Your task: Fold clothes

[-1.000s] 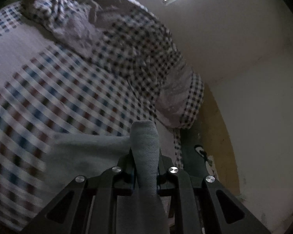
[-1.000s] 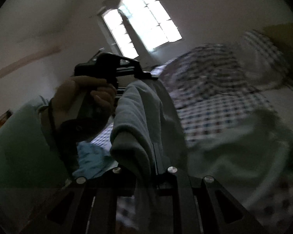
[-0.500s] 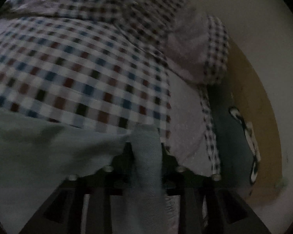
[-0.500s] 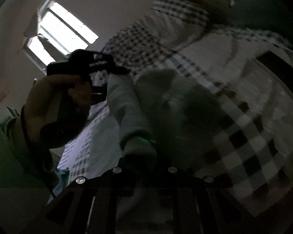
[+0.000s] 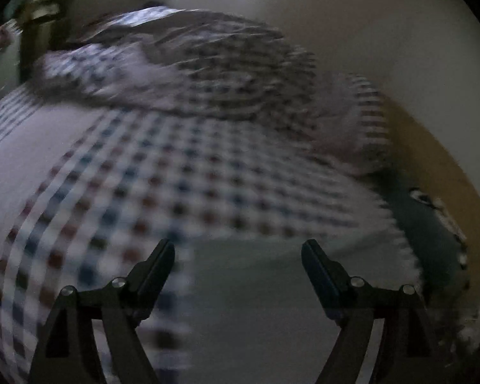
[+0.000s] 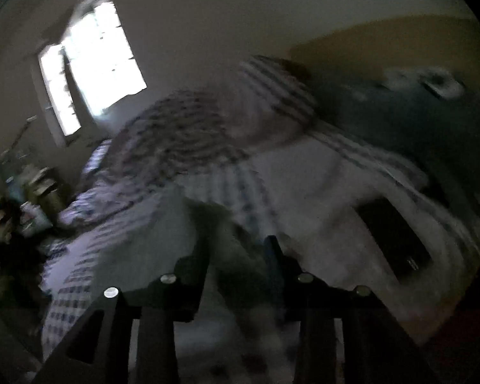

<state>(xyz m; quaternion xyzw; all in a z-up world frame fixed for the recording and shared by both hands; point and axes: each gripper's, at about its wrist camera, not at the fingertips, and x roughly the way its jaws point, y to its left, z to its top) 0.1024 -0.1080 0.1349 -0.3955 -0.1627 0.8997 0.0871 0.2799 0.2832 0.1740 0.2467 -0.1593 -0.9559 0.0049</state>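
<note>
The left hand-held gripper (image 5: 238, 252) stands wide open with nothing between its fingers, and the pale grey-green garment (image 5: 272, 288) lies flat on the checked bed sheet (image 5: 144, 185) directly beneath and just ahead of it. The cloth seems to spread mostly toward that gripper's right, though the blur hides its edges and long axis. The gripper looks tilted forward and low over the bed, pointing toward the rumpled checked quilt (image 5: 208, 64) well beyond it.

The right hand-held gripper (image 6: 236, 249) has its fingers only partly apart, and a dark fold of the same garment (image 6: 236, 275) sits between them — whether they actually pinch it cannot be told through the smear. From it the cloth runs away to its left across the bed, and a dark flat object (image 6: 393, 240) lies off to its right.

The right one appears nearer to a graspable fold, so the next fold likely turns on it — the left would have to drop to an edge
</note>
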